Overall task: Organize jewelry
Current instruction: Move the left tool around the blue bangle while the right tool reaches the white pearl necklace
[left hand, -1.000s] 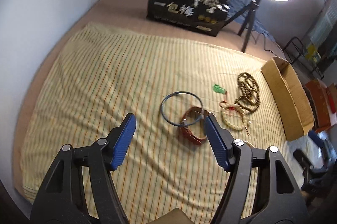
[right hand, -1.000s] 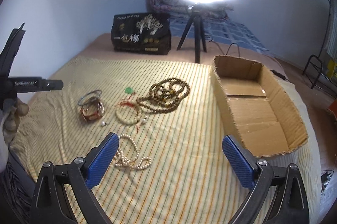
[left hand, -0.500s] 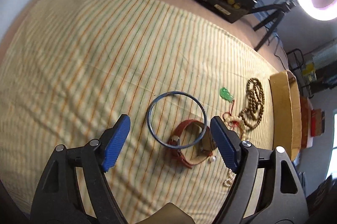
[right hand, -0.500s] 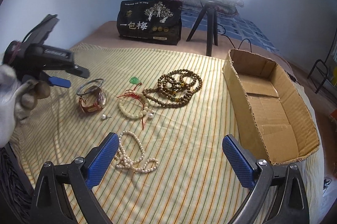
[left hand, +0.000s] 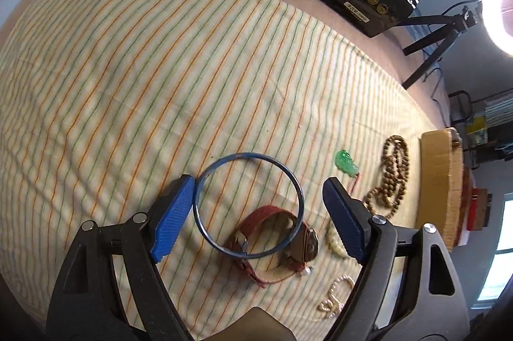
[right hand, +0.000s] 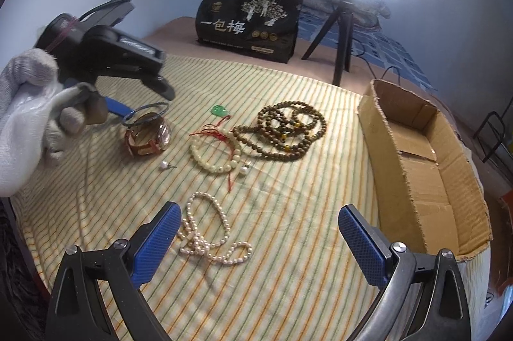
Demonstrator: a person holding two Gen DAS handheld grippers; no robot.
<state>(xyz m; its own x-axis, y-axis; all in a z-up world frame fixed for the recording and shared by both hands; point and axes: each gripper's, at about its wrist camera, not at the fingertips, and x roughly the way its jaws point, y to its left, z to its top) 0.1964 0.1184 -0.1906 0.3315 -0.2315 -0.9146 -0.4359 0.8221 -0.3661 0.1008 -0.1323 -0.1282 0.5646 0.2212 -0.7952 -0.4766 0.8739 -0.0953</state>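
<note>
Left gripper (left hand: 258, 212) spread wide, gripping nothing, poised low over the blue bangle (left hand: 248, 205), which lies flat on the striped cloth (left hand: 134, 62) between the blue pads, the left pad (left hand: 173, 217) just beside its rim, the right pad well clear. Leaning against the bangle's near edge, a red-strapped watch (left hand: 275, 240), long axis running left to right, face tipped toward the right pad. Farther right, a green pendant (left hand: 345, 162), a brown bead strand (left hand: 389, 177) and the cardboard box (right hand: 426, 167). Right gripper (right hand: 258, 244) likewise wide open and empty, hanging over a heaped pearl necklace (right hand: 208, 232) stretched away from the camera, touching or just beside the left pad. Beyond, a cream bead bracelet (right hand: 215, 155) with red cord.
</note>
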